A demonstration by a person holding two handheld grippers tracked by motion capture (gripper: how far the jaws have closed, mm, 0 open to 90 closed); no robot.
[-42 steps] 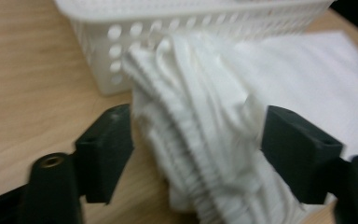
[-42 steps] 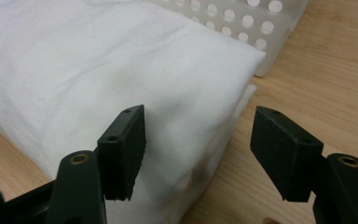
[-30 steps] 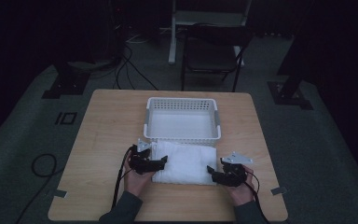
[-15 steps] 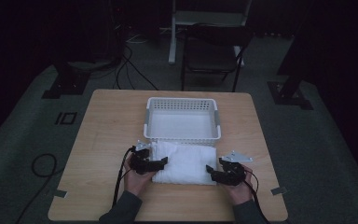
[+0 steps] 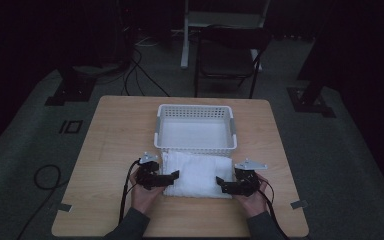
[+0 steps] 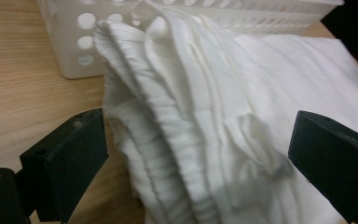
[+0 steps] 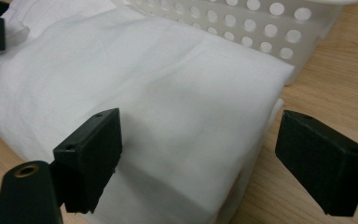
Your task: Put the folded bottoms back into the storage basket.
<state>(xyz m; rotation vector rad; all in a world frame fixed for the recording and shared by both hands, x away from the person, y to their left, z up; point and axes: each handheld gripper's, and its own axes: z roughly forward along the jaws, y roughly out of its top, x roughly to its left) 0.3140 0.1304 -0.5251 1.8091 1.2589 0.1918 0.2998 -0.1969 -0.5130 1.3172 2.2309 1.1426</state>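
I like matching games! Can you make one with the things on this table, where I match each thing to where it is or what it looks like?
Things:
1. basket
2. folded cloth
3. left tool
4. chair

Descriptions:
A. white and soft, lying flat on the table just in front of the basket
B. dark, standing on the floor beyond the table
C. white plastic with round holes in its sides
D. black, open, at one end of the cloth

Pairs: 1-C, 2-A, 3-D, 4-B
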